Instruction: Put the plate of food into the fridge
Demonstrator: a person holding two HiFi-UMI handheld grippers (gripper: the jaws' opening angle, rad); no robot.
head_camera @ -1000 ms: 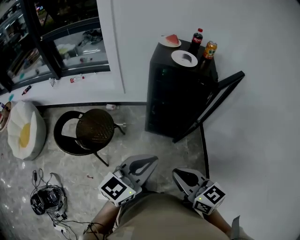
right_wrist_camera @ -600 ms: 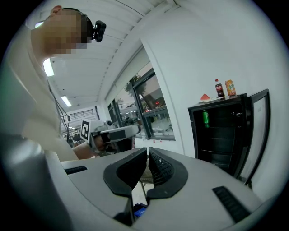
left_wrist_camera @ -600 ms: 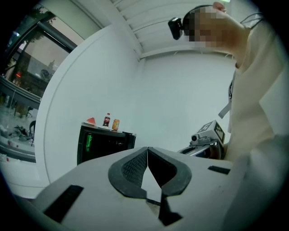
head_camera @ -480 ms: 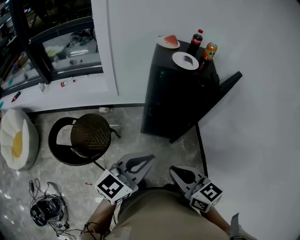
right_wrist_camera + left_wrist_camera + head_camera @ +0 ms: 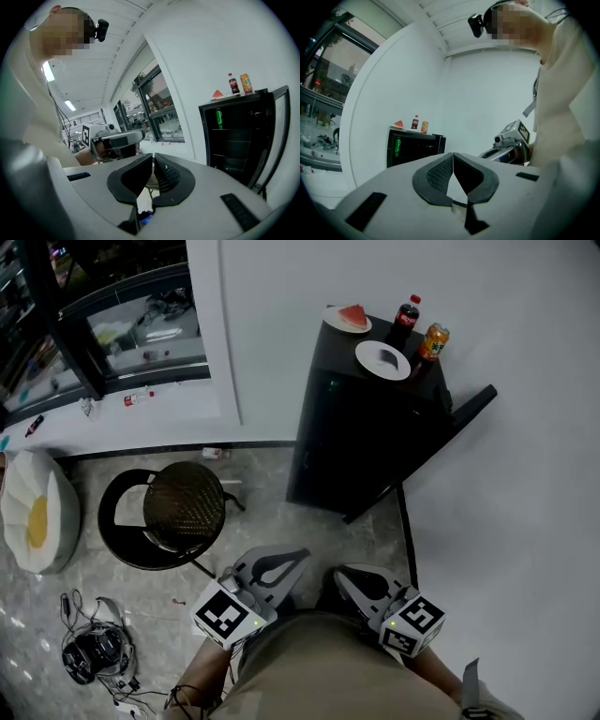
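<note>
Left gripper (image 5: 300,558): jaws pressed together tip to tip with nothing between them; held low in front of the person's body, pointing toward the fridge and well apart from it.
Right gripper (image 5: 343,574): jaws also closed on nothing; held just beside the left gripper, on the side nearer the white wall.
Fridge (image 5: 361,432): small and black, standing on the floor against the white wall.
Fridge door (image 5: 441,451): swung open on the fridge's right side.
Front plate (image 5: 382,360): white, with a dark piece of food on it; sits at the front edge of the fridge top, toward the right corner.
Watermelon plate (image 5: 350,319): white, carrying a red slice; sits at the back left corner of the fridge top, apart from the front plate.
Bottle (image 5: 407,314): dark cola bottle with a red cap, upright at the back edge of the fridge top, between the watermelon plate and the can.
Can (image 5: 433,341): orange, upright at the right edge of the fridge top, just beside the front plate.
Green can (image 5: 218,118): upright on an upper shelf inside the fridge.
Stool (image 5: 186,505): round and dark, on the floor left of the fridge.
Cushion (image 5: 36,512): white with a yellow centre, on the floor at the far left.
Cables (image 5: 94,652): a black tangle on the floor, near the left gripper's side.
</note>
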